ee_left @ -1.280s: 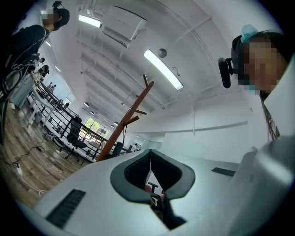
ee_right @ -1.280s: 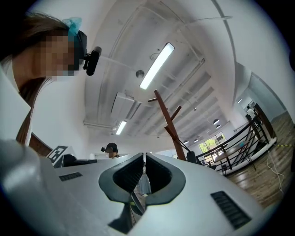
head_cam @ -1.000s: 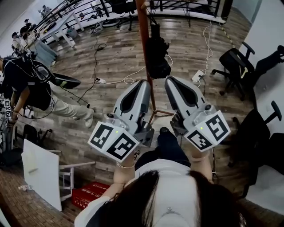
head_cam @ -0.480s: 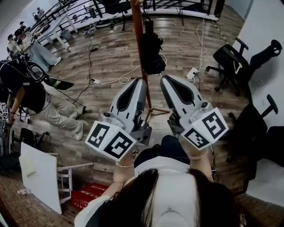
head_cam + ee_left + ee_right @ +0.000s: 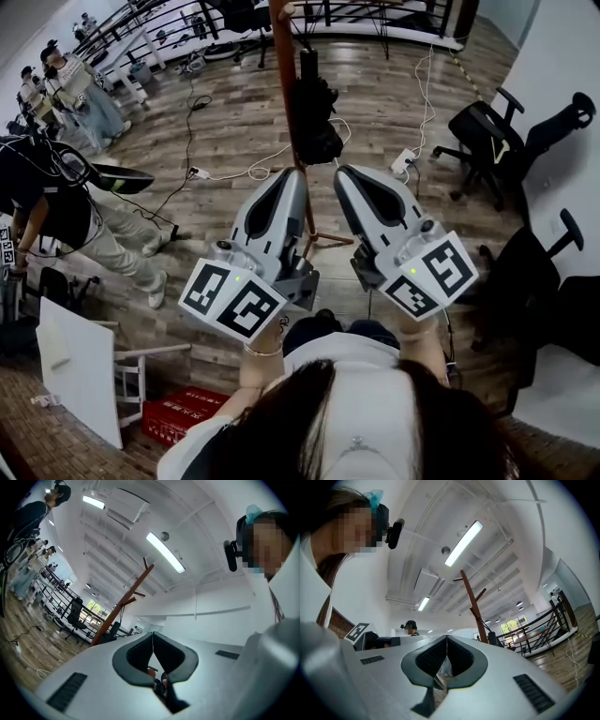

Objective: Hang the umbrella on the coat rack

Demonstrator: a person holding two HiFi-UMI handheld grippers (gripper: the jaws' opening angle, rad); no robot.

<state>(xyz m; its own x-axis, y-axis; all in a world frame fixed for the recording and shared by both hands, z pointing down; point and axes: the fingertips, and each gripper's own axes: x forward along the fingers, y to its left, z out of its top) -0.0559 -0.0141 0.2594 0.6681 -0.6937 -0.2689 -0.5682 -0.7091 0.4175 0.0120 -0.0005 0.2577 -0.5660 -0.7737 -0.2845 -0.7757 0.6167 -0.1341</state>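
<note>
Two tools are up in front of the person in head view, side by side, tips near each other but apart. Left tool [image 5: 298, 174]: jaws shut tip to tip w/ nothing btwn them, confirmed in left gripper view [image 5: 153, 635]. Right tool [image 5: 338, 172]: same, jaws closed on each other, empty, per right gripper view [image 5: 446, 638].

Umbrella [image 5: 314, 117], dark & folded, hangs against the brown pole of the coat rack [image 5: 285, 84], just beyond both tool tips and apart from them. Rack pole runs down btwn the two tools; its foot shows on the wood floor [image 5: 234, 122] just past them. In left gripper view the coat rack [image 5: 125, 598] leans up w/ bare pegs near its top; in right gripper view the coat rack [image 5: 471, 603] stands right of the jaws.

Elsewhere: black office chairs [image 5: 489, 129] at right, white cable [image 5: 267, 169] and power strip [image 5: 410, 160] on floor, a person [image 5: 56, 192] at left, white board [image 5: 80, 367] and red box [image 5: 176, 413] lower left.
</note>
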